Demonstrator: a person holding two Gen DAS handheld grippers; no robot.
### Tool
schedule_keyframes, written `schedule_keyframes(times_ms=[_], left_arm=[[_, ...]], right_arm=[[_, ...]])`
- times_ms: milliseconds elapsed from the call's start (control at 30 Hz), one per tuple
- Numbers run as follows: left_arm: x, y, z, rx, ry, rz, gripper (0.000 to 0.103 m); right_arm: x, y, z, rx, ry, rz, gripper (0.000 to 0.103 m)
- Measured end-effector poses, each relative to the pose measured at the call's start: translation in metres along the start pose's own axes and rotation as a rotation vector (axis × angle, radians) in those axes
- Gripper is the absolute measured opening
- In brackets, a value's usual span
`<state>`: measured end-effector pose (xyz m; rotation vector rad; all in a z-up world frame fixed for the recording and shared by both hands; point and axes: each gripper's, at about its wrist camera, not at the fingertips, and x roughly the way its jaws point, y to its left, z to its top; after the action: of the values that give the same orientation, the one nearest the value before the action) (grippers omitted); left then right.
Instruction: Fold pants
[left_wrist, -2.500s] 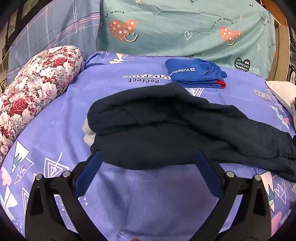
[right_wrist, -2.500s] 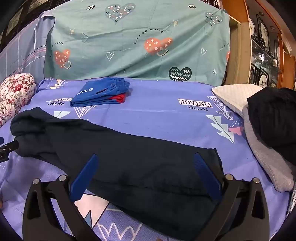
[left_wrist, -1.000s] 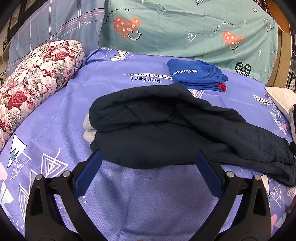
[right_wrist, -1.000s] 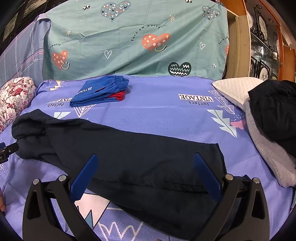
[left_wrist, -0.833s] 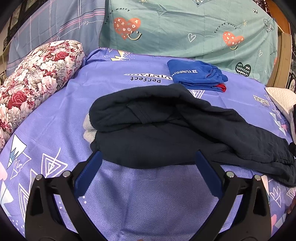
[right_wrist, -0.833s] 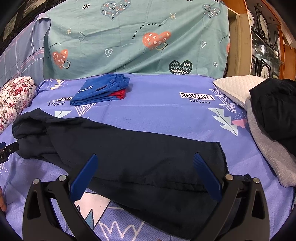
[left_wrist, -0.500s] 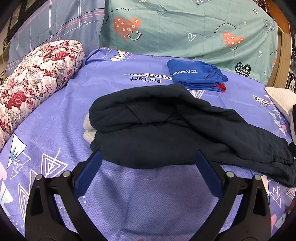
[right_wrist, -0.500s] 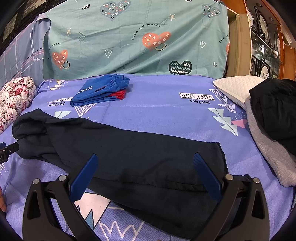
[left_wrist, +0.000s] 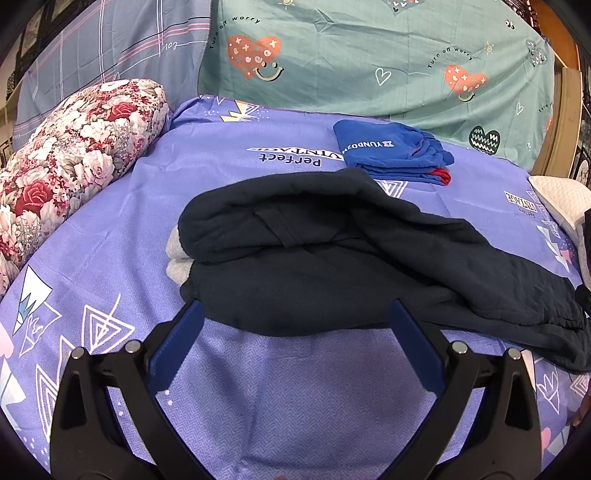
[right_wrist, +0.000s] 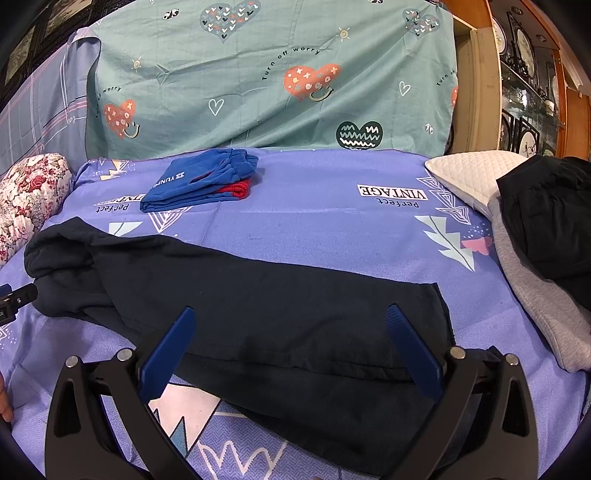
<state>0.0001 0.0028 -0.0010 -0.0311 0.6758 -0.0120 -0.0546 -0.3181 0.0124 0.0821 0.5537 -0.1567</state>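
Observation:
Dark navy pants (left_wrist: 332, 251) lie across the purple bedsheet (left_wrist: 288, 387), bunched and folded over at the left end, with a grey lining showing at that edge. In the right wrist view the pants (right_wrist: 280, 310) stretch flat toward the right. My left gripper (left_wrist: 293, 314) is open and empty, just in front of the bunched end. My right gripper (right_wrist: 288, 317) is open and empty, hovering over the flat leg end.
Folded blue shorts (left_wrist: 391, 153) with red trim lie behind the pants. A floral bolster (left_wrist: 70, 155) lies at left. A white pillow (right_wrist: 472, 173) and a grey and black clothes pile (right_wrist: 543, 236) sit at right. A teal sheet (right_wrist: 273, 74) hangs behind.
Both grippers stay open and almost still. The views shifted only slightly; the pants have not moved.

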Motion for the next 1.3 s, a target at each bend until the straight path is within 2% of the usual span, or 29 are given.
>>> schedule_keyframes(times_ms=[667,733,833,900,1033,1167,1300], left_arm=[[-0.001,0.0,0.0,-0.007,0.002,-0.001,0.101],[-0.004,0.006,0.0,-0.02,0.011,-0.005,0.101],[-0.006,0.03,-0.003,-0.044,0.085,-0.04,0.101],[-0.005,0.05,-0.008,-0.01,0.124,0.01,0.101],[-0.003,0.082,-0.003,0.067,0.125,0.119,0.101],[0.009,0.097,0.024,0.115,0.096,0.077,0.101],[0.043,0.077,0.04,0.262,0.094,0.061,0.101]], right_arm=[[0.0,0.0,0.0,0.001,0.0,0.0,0.102],[0.0,0.0,0.0,0.004,0.0,0.001,0.102],[0.0,-0.002,-0.001,0.012,0.001,0.006,0.102],[0.002,-0.002,-0.001,0.01,0.01,0.015,0.102],[0.007,0.001,-0.001,0.0,0.039,0.033,0.102],[0.008,0.0,0.0,0.011,0.051,0.043,0.102],[0.004,-0.007,0.002,0.047,0.049,0.063,0.102]])
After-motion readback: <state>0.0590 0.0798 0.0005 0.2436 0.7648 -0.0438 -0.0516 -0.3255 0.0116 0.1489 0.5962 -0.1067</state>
